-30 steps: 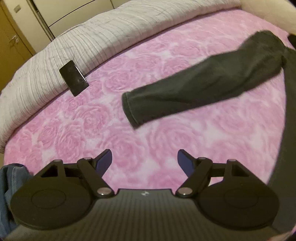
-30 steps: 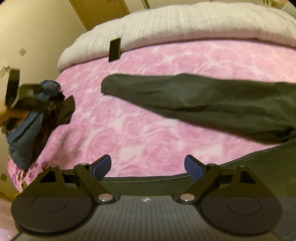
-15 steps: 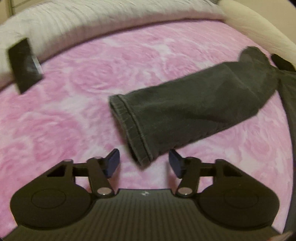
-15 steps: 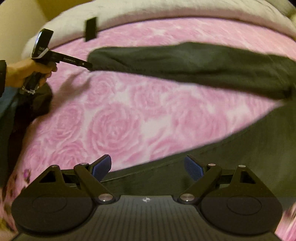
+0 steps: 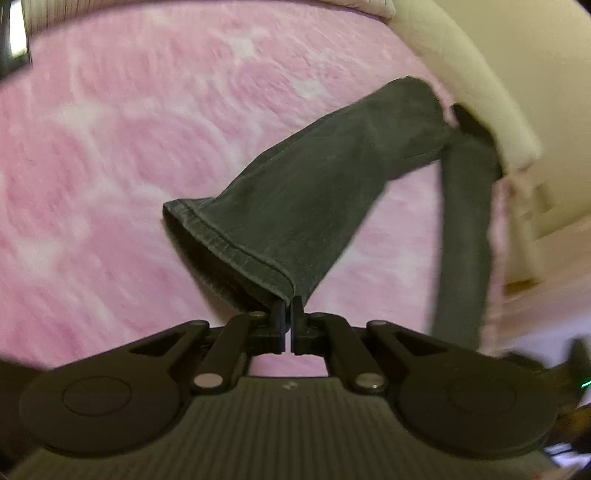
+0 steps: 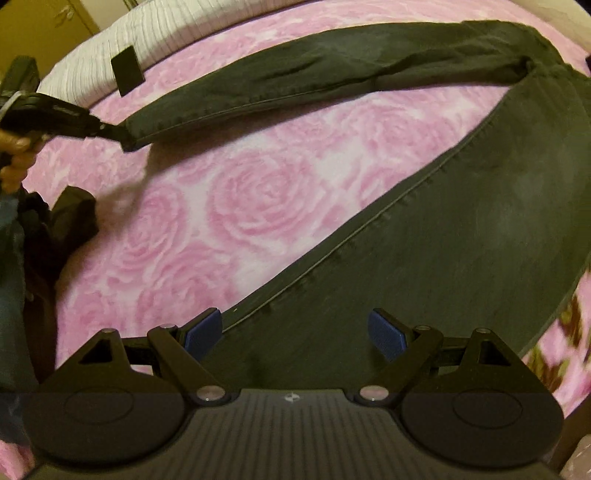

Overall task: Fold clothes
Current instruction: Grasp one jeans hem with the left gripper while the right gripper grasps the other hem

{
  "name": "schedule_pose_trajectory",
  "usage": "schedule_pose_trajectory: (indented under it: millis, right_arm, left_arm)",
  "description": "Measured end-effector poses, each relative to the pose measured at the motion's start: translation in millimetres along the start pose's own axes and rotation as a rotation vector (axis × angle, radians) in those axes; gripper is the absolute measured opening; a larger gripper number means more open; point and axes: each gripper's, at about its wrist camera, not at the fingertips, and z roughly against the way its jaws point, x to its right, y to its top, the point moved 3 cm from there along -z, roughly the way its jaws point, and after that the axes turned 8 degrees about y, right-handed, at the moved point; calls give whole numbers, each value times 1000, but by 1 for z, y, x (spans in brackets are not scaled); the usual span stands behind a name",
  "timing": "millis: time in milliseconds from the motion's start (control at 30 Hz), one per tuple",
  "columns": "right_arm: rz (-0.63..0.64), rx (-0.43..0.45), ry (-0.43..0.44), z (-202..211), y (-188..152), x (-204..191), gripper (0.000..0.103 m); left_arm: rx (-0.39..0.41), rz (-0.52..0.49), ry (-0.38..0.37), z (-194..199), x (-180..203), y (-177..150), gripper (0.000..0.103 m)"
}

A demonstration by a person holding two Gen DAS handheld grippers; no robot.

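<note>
On the bed, whose cover is pink with a rose print, lies a pair of dark trousers with its two legs spread apart. At the hem of one leg the left gripper has its fingers pressed together on the corner of the cloth, and that end of the leg is lifted off the bed. Seen from the right wrist, the same gripper pinches the leg end far from the trouser seat. Over the other leg, the right gripper hovers with its blue-padded fingers spread wide, holding nothing. Beyond the trousers, a striped white quilt runs along the bed's far edge with a black phone resting against it.
</note>
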Motion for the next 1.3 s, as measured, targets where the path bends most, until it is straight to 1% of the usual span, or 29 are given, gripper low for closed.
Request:
schedule_pose_trajectory:
  millis: [167, 200, 233, 267, 300, 333, 367, 400, 500, 567, 633, 700, 767, 833, 867, 900, 933, 1000, 1067, 1133, 1200, 1300]
  right_arm:
    - [-29, 19, 30, 1, -9, 1, 88]
    - [-27, 24, 36, 1, -10, 0, 88]
    - [-19, 32, 45, -1, -9, -3, 88]
    - [-7, 42, 56, -3, -7, -8, 88]
    - [6, 52, 67, -5, -4, -14, 88]
    - [12, 67, 78, -8, -1, -19, 88]
    - [8, 85, 87, -12, 5, -26, 88]
    - [-1, 101, 93, -17, 10, -32, 88]
    - [-27, 142, 98, -38, 27, -55, 88]
    - [-28, 168, 105, -54, 45, -71, 88]
    - [-29, 206, 104, -72, 61, -90, 88]
    - [-56, 241, 105, -87, 75, -105, 88]
    - [-92, 277, 105, -102, 87, -116, 88]
    - [-142, 313, 98, -113, 96, -122, 88]
    - [-167, 326, 100, -118, 99, -123, 88]
    - [-189, 341, 93, -121, 102, -124, 88]
    - [-209, 360, 83, -124, 105, -126, 88]
    - [-245, 393, 63, -129, 111, -129, 88]
    - [-275, 414, 25, -136, 117, -132, 88]
    - [-328, 429, 30, -147, 122, -133, 88]
    - [-343, 436, 15, -158, 127, -138, 88]
    - [-336, 480, -60, -166, 133, -145, 87]
  left_arm:
    - [-36, 156, -72, 0, -12, 0, 0]
    - [-34, 156, -64, 0, -13, 1, 0]
    - [-32, 133, -33, 1, -13, 2, 0]
    - [-41, 98, 12, 1, -12, 3, 3]
    - [-50, 61, 56, 2, -11, 4, 13]
    - [-56, -15, 109, 5, -8, 5, 21]
    - [-57, -106, 161, 8, -7, 7, 35]
    - [-58, -196, 213, 10, -5, 9, 39]
    - [-72, -480, 389, 2, -7, 15, 39]
    - [-73, -630, 434, -13, -9, 21, 39]
    - [-62, -743, 435, -29, -9, 28, 40]
    - [-39, -808, 408, -44, -9, 36, 40]
    - [-1, -817, 358, -55, -14, 46, 39]
    - [8, -779, 280, -62, -21, 57, 37]
    - [31, -773, 281, -60, -23, 61, 25]
    - [53, -767, 282, -59, -25, 64, 6]
    - [76, -761, 283, -57, -26, 68, 4]
    - [118, -784, 295, -50, -23, 69, 4]
    - [120, -807, 272, -43, -22, 69, 4]
    - [114, -817, 256, -39, -19, 70, 4]
    - [107, -828, 239, -34, -15, 70, 4]
    - [98, -843, 215, -27, -10, 72, 4]
